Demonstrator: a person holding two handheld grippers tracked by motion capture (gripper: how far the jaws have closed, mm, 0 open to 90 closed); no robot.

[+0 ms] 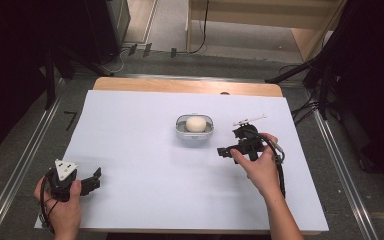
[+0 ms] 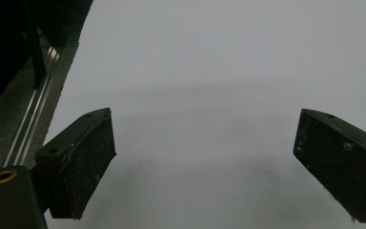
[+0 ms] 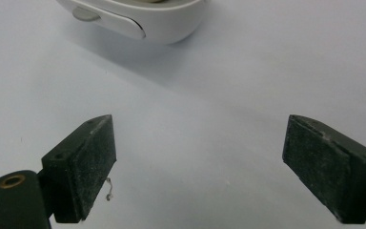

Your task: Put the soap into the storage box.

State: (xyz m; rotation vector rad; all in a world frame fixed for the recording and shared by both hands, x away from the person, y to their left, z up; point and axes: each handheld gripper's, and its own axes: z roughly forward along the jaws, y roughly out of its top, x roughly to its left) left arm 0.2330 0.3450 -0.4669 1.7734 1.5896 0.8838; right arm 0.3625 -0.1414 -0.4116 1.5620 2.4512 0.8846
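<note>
A small white oval container point(image 1: 195, 133) sits at the middle of the white table cover, with a round cream ball point(image 1: 196, 124) inside it. My right gripper point(image 1: 228, 142) is just to its right, held in a hand, and its jaws stand open toward it with nothing between them. In the right gripper view the open gripper point(image 3: 198, 157) hovers over bare cover, and the container's point(image 3: 138, 19) rounded wall lies ahead at the top. My left gripper point(image 1: 96, 180) rests near the front left corner, open and empty; in its own view the gripper point(image 2: 202, 157) faces plain white surface.
A thin white stick-like piece point(image 1: 250, 120) lies just behind the right hand. The white cover point(image 1: 145, 165) spans the wooden table point(image 1: 185, 86). Metal rails point(image 1: 27, 150) run along both sides, and dark stands and cables are beyond them.
</note>
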